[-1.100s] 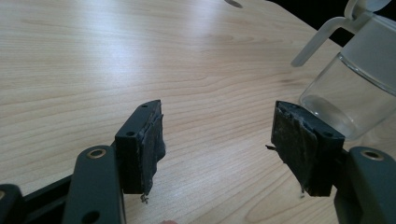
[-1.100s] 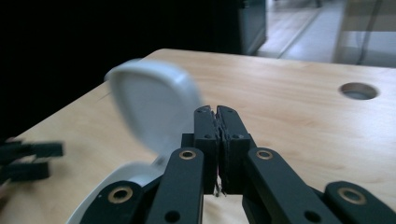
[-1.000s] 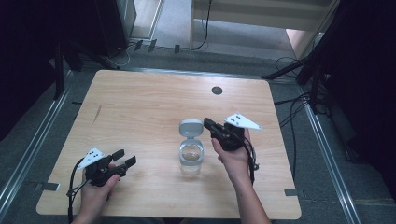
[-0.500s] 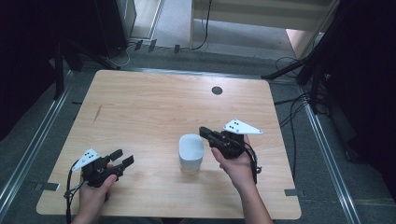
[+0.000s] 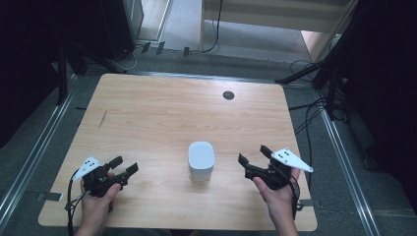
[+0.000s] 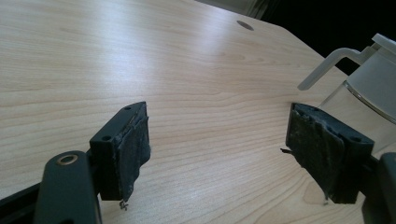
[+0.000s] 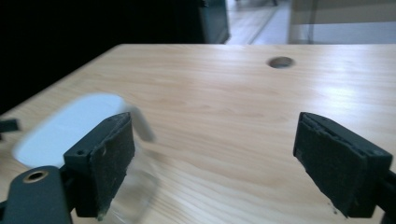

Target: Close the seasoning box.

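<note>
A lidded clear container (image 5: pixel 201 161) is seen standing at table (image 5: pixel 162 108) centre, lid on. The left gripper (image 5: pixel 124 167) at eight o'clock and right gripper (image 5: pixel 253 157) at four o'clock are held wide and empty; the closing step is judged finished, with only withdrawal called for next

Looks like a lab or recording studio rather than a home. Bare wooden table (image 5: pixel 162 113) with a cable hole (image 5: pixel 228 95), ringed by black curtains (image 5: pixel 29 54), tripod legs (image 5: pixel 314 73), floor cables (image 5: pixel 307 105) and metal rails (image 5: pixel 34 152).
</note>
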The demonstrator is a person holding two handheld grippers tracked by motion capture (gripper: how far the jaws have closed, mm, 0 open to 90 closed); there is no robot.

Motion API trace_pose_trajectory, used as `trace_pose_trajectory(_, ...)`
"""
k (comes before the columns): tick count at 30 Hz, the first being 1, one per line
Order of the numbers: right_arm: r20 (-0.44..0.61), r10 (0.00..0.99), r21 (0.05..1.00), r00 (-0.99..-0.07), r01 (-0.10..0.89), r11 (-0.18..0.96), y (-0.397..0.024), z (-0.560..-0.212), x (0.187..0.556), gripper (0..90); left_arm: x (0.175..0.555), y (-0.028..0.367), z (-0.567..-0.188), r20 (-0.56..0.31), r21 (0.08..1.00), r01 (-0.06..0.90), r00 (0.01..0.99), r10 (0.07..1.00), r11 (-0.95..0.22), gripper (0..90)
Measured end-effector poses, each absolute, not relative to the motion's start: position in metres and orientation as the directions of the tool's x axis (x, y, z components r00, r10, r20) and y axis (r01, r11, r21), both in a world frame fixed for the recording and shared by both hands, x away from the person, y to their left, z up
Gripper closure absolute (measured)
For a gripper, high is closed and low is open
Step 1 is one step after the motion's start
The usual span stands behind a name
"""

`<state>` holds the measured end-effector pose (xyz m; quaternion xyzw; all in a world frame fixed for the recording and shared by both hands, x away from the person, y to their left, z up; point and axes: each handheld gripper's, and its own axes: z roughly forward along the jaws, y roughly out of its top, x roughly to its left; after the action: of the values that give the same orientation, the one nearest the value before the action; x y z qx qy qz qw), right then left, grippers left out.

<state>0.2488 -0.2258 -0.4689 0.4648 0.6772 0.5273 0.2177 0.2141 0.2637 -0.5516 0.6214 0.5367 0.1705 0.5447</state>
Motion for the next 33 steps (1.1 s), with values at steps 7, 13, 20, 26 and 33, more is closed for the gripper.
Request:
trace_pose_trajectory(7,0.192,0.894,0.908,-0.406,0.419,-0.005,-0.271,-0.489,0.232,12.0,0.214,0.262,-0.551,-0.357,0.863,0.48,0.362,0.861,0.156,18.9)
trace_pose_trajectory(13,0.202,0.916,0.894,-0.346,0.447,-0.029,-0.303,-0.508,0.219,13.2,0.214,0.261,-0.552,-0.354,0.864,0.48,0.36,0.863,0.154,18.9)
trace_pose_trajectory(20,0.205,0.937,0.882,-0.284,0.469,-0.05,-0.33,-0.523,0.211,13.7,0.214,0.26,-0.552,-0.343,0.866,0.478,0.363,0.866,0.143,19.1)
trace_pose_trajectory(26,0.225,0.943,0.868,-0.246,0.49,-0.08,-0.343,-0.537,0.209,14.0,0.214,0.26,-0.552,-0.338,0.868,0.478,0.365,0.867,0.137,19.3)
trace_pose_trajectory(33,0.235,0.947,0.857,-0.219,0.507,-0.095,-0.351,-0.544,0.206,14.1,0.213,0.259,-0.552,-0.336,0.869,0.475,0.364,0.868,0.138,19.6)
